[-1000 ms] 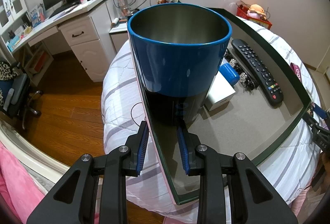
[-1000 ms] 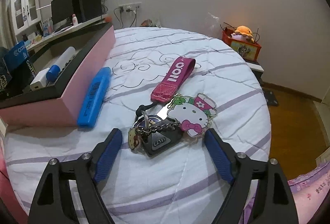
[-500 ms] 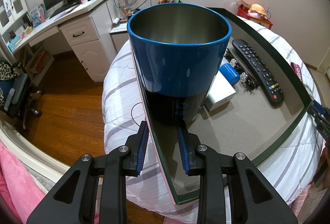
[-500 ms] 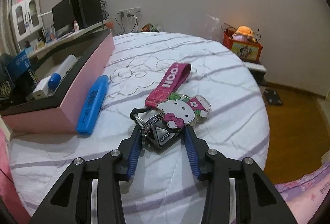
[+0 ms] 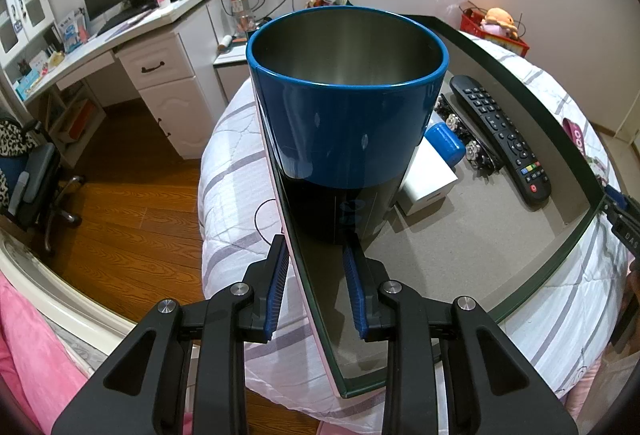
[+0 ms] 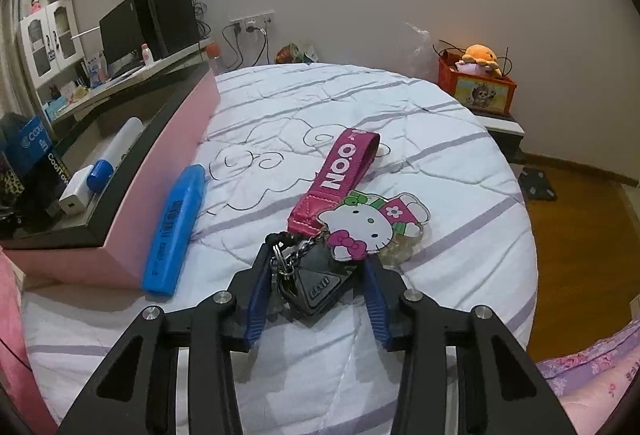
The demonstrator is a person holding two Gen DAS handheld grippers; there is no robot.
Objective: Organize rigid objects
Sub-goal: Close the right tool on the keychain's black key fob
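Observation:
A blue metal-lined cup [image 5: 348, 123] stands inside the open box [image 5: 560, 263], near its left wall. My left gripper [image 5: 316, 283] straddles that wall just in front of the cup, shut on it, one pad on the pink outside and one on the dark inside. On the bed, my right gripper [image 6: 314, 299] is shut on a key bunch: its pads squeeze the black key fob [image 6: 320, 283] and metal rings. The cat-shaped charm [image 6: 364, 219] and pink strap [image 6: 340, 171] lie beyond the fingertips. A blue oblong case [image 6: 176, 227] lies against the box's pink wall [image 6: 160, 187].
Inside the box lie a black remote [image 5: 500, 135], a white charger block [image 5: 428, 175], a small blue cylinder [image 5: 444, 143] and a black beaded strip [image 5: 468, 143]. The round bed's edge drops to wooden floor [image 5: 132, 219] on the left. A desk [image 5: 160, 47] stands behind.
My right gripper's jaws have gone from wide apart to shut on the key fob and rings. The left gripper and the cup have not moved.

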